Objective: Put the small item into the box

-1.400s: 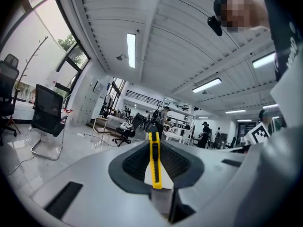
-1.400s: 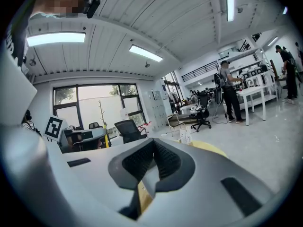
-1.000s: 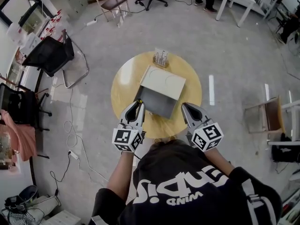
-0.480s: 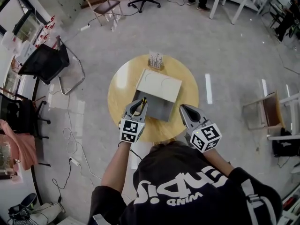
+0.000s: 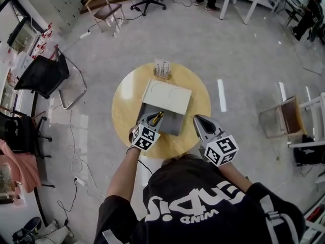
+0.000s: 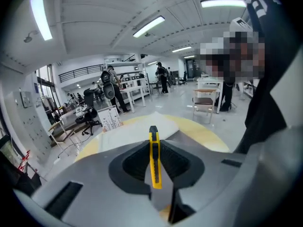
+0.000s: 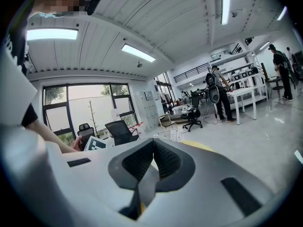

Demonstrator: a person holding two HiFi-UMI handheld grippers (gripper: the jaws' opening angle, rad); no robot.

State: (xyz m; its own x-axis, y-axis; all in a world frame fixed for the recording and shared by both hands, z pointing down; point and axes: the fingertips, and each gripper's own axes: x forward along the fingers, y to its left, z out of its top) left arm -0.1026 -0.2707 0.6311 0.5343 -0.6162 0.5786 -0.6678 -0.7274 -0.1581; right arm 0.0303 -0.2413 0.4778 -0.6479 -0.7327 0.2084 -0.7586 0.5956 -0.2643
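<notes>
A yellow utility knife [image 5: 157,118] [image 6: 154,161] is clamped between the jaws of my left gripper [image 5: 153,119] [image 6: 154,148], blade end pointing forward and up. In the head view that gripper hovers at the near left corner of the open box [image 5: 175,124], whose grey inside faces me. The box's white lid [image 5: 165,95] [image 6: 142,129] lies flat behind it. My right gripper [image 5: 199,122] [image 7: 152,150] is at the box's near right corner, jaws shut with nothing between them.
The box sits on a round yellow table [image 5: 124,105]. A small stand of cards [image 5: 162,68] [image 6: 110,118] is at the table's far edge. A black chair [image 5: 41,74] and a wooden chair [image 5: 278,117] flank the table; cables lie on the floor at left.
My left gripper has tipped up and moved forward and right with the knife, reaching the box's near edge. The right gripper has barely shifted.
</notes>
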